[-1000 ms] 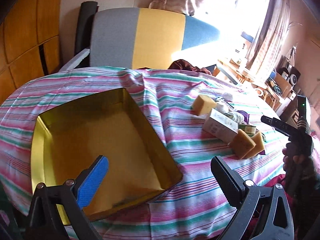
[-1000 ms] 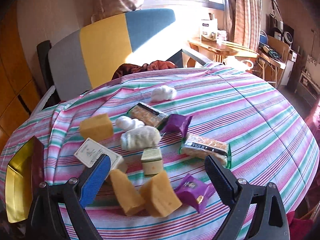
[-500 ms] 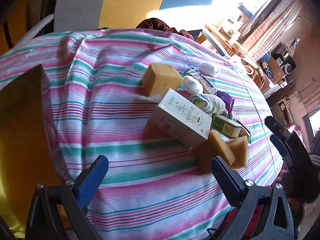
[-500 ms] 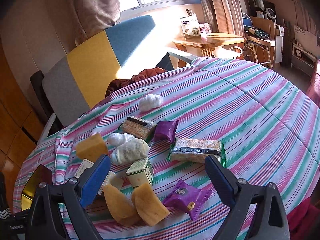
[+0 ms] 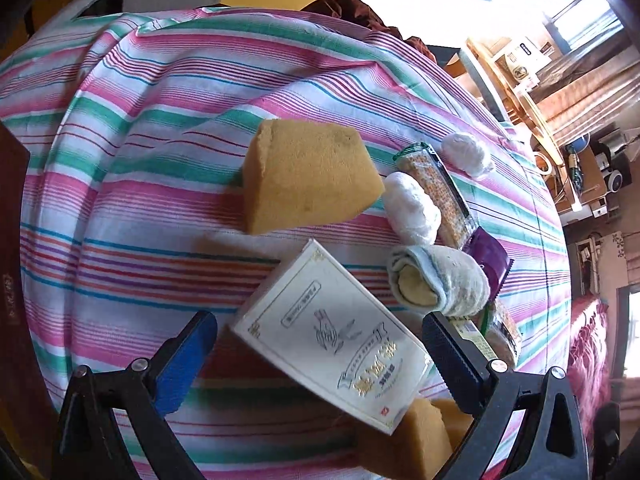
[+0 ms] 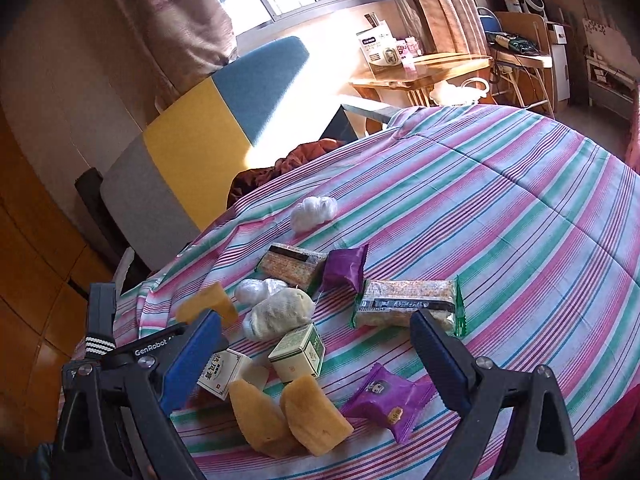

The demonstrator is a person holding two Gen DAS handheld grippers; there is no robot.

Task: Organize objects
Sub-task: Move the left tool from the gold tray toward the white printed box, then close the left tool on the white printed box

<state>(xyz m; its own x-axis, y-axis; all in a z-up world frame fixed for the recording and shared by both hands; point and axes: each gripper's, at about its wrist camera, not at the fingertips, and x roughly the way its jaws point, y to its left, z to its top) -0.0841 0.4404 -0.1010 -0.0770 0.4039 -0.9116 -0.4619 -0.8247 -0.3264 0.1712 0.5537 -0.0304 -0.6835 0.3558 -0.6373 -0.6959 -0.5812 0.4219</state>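
A heap of small objects lies on the striped tablecloth (image 5: 132,184). My left gripper (image 5: 320,356) is open, its jaws either side of a white printed box (image 5: 332,332), not touching it. Beyond the box lie a yellow sponge block (image 5: 308,176), a rolled cloth (image 5: 440,284) and white wads (image 5: 412,208). My right gripper (image 6: 316,356) is open and empty above two yellow sponge wedges (image 6: 288,416), a small green box (image 6: 298,354) and a purple packet (image 6: 386,398). The left gripper's body (image 6: 132,356) shows at the left of the right wrist view.
Cracker packs (image 6: 404,304) and a second purple packet (image 6: 346,268) lie further in. The dark edge of a tin (image 5: 12,240) is at far left. A grey, yellow and blue chair (image 6: 208,120) stands behind the table, a wooden side table (image 6: 424,72) beyond.
My left gripper has swung right from the gold tin and closed in on the white box, which now sits between its jaws. My right gripper has pulled back and risen a little.
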